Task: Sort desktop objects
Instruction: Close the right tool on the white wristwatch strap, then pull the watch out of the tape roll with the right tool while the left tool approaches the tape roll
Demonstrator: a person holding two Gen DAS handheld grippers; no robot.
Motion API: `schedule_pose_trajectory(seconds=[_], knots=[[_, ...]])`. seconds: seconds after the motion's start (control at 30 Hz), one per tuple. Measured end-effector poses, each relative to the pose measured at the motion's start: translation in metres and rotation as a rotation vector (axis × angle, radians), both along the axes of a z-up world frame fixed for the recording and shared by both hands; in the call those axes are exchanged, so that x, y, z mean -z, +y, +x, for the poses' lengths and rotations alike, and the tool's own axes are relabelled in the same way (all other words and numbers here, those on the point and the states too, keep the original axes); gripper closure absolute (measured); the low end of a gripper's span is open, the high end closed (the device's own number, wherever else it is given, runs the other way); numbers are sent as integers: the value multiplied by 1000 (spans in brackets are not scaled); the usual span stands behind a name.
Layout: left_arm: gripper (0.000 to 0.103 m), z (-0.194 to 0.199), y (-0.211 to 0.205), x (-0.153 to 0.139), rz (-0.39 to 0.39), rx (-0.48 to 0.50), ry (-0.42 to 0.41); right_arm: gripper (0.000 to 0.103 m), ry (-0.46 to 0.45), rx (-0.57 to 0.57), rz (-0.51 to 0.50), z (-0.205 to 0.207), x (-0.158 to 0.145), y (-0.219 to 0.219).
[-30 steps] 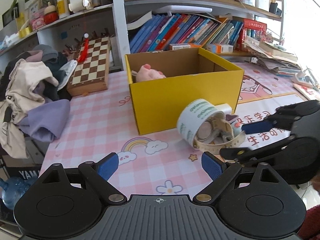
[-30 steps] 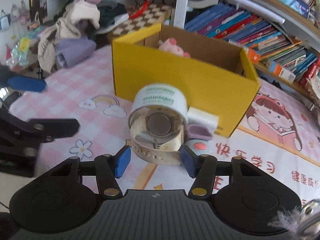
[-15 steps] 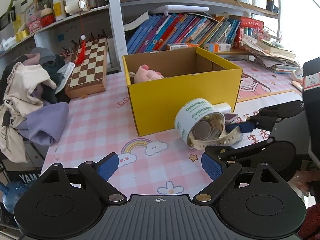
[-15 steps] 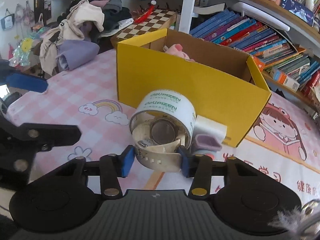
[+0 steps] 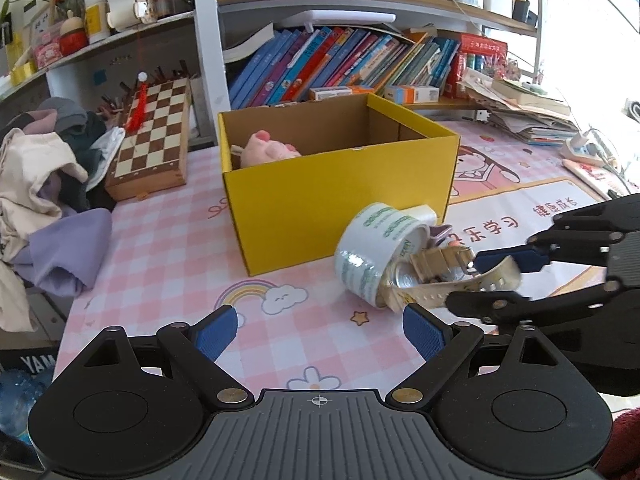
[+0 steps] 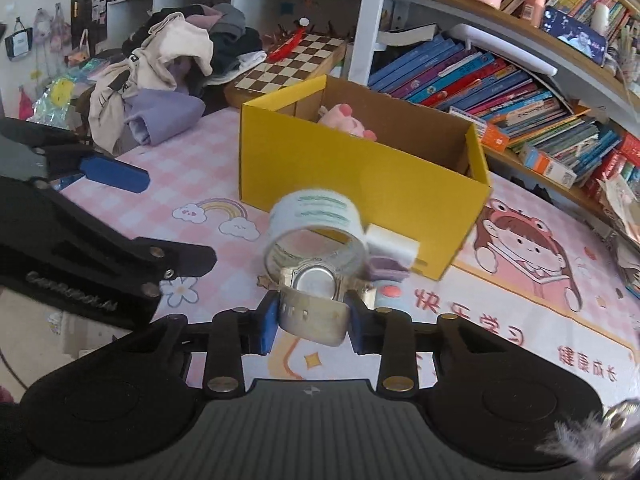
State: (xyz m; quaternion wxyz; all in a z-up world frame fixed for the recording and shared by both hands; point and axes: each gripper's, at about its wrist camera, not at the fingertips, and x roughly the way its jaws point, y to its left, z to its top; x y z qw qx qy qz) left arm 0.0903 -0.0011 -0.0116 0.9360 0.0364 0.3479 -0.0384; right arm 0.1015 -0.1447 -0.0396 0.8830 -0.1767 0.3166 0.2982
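The left gripper (image 5: 319, 330) hangs over bare pink checked tablecloth (image 5: 168, 248), its blue pads wide apart with nothing between them. Ahead of its fingers stands the yellow cardboard box (image 5: 340, 196) with a pink plush pig (image 5: 268, 148) inside. Ahead and to the right of its right pad lies the roll of clear tape (image 5: 370, 256).

The right gripper (image 6: 312, 322) has just been closing, and its pads now press either side of the cream strap of a wristwatch (image 6: 314, 292). The watch case sits just beyond the fingertips and reaches into the hollow of the tape roll (image 6: 316, 228), which looks blurred, as if it were being nudged. Just right of the roll and beyond the right finger lie a small white block (image 6: 390, 242) and a purple thing I cannot identify.

The grip is the weak point, in my judgement. The pads hold only the bent loop of strap, near its outer end, so the heavier case may swing, twist the strap and slip free on a lift. With the case inside the roll, pulling it out could drag or tip the tape and knock the white block. The yellow box (image 6: 360, 184) stands well beyond the fingertips, so the carry is long for such a grip.
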Motion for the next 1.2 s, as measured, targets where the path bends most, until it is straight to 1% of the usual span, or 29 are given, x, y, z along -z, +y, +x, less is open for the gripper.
schedule_pose_trajectory(seconds=[0.1,0.17,0.27,0.33,0.4,0.47,0.53,0.63,0.73,0.83,0.93,1.0,1.07,1.1,1.2], knots=[[11,3,-6,3,-3,28,11,69,22,20,-19,-4,2,-8],[11,4,-11,6,-3,49,20,66,73,47,-54,-1,12,-12],[11,4,-17,9,-2,75,26,65,156,95,-104,4,27,-18],[11,5,-20,10,-2,87,29,63,177,118,-109,6,31,-22],[11,5,-21,10,-1,92,31,56,183,129,-94,6,31,-25],[11,4,-21,10,-2,91,29,43,144,113,-71,2,25,-24],[11,5,-19,10,-3,83,28,36,124,87,-72,1,23,-20],[11,6,-16,8,-3,68,21,28,125,61,-84,8,23,-12],[11,8,-8,6,-3,33,10,23,135,45,-90,18,23,-4],[11,11,-1,5,-8,0,8,23,172,51,-90,34,27,2],[11,15,3,6,-9,-18,15,24,228,61,-80,47,34,4],[11,17,3,7,-9,-17,25,27,261,67,-78,53,39,4],[11,19,2,9,-8,-9,33,37,280,68,-76,55,43,4],[11,20,0,10,-6,-5,35,37,284,68,-74,56,44,4],[11,22,-2,12,-2,5,43,41,290,63,-72,55,47,4]])
